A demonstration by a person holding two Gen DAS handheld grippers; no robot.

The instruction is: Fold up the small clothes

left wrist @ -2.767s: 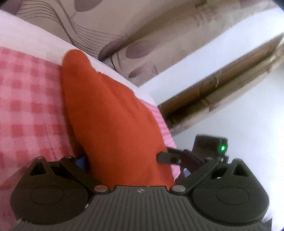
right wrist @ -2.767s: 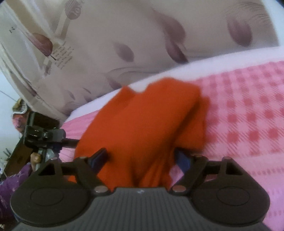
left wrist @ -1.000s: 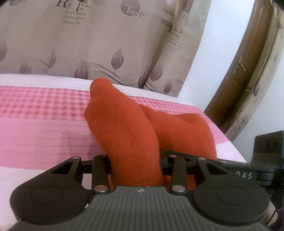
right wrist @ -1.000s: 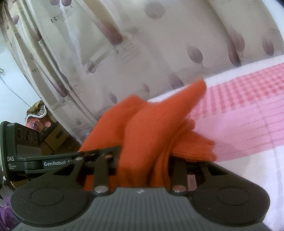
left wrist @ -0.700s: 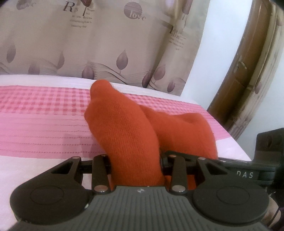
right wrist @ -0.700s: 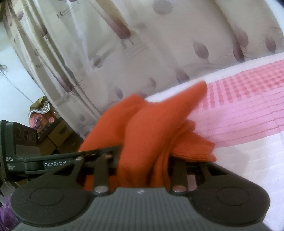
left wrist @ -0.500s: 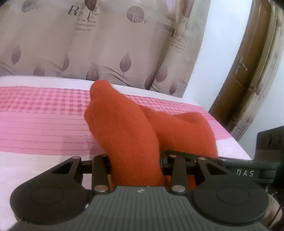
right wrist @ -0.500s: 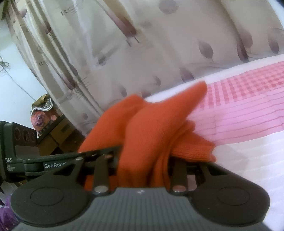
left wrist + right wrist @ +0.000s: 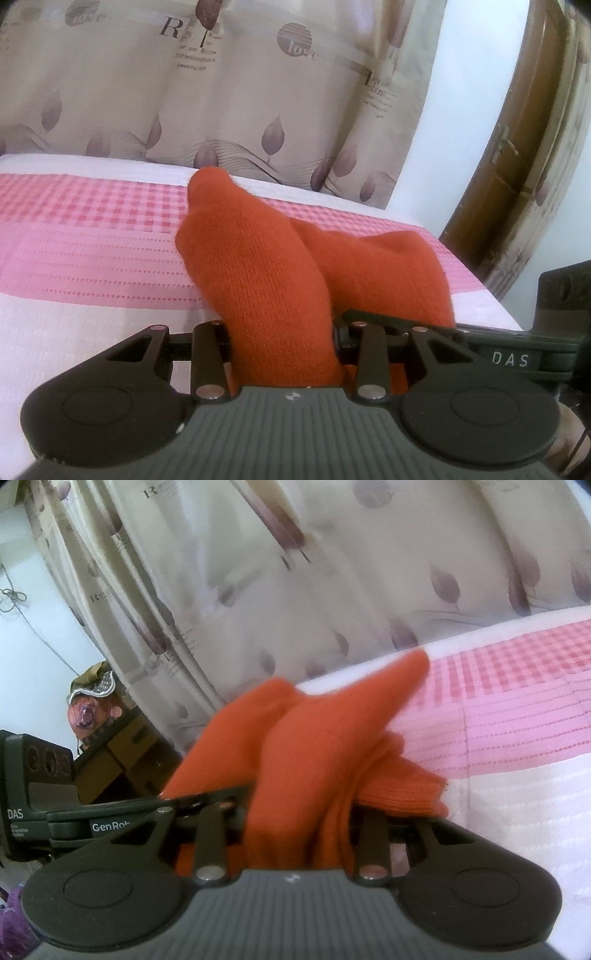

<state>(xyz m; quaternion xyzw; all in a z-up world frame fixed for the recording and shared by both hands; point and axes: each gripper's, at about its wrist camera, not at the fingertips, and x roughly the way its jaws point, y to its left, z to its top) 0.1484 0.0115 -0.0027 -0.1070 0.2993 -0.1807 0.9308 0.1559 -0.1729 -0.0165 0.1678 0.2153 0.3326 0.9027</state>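
Note:
An orange knitted garment (image 9: 273,273) is bunched between the jaws of my left gripper (image 9: 282,332), which is shut on it. The same orange garment (image 9: 314,753) is also pinched in my right gripper (image 9: 299,812), which is shut on it. The two grippers sit close side by side; the right one's body (image 9: 517,354) shows at the right of the left wrist view, and the left one's body (image 9: 55,812) shows at the left of the right wrist view. The cloth is held above the bed. The fingertips are hidden by the fabric.
A bed with a pink and white checked cover (image 9: 92,236) lies below; it also shows in the right wrist view (image 9: 517,716). A beige leaf-print curtain (image 9: 221,92) hangs behind it. A brown wooden door (image 9: 517,147) stands at right. Boxes and clutter (image 9: 110,746) sit beyond the bed's edge.
Both grippers, open around the garment 2.8 s ago, have shut on it, lifted it and drawn back. Over the last second they keep hold and tilt up slightly.

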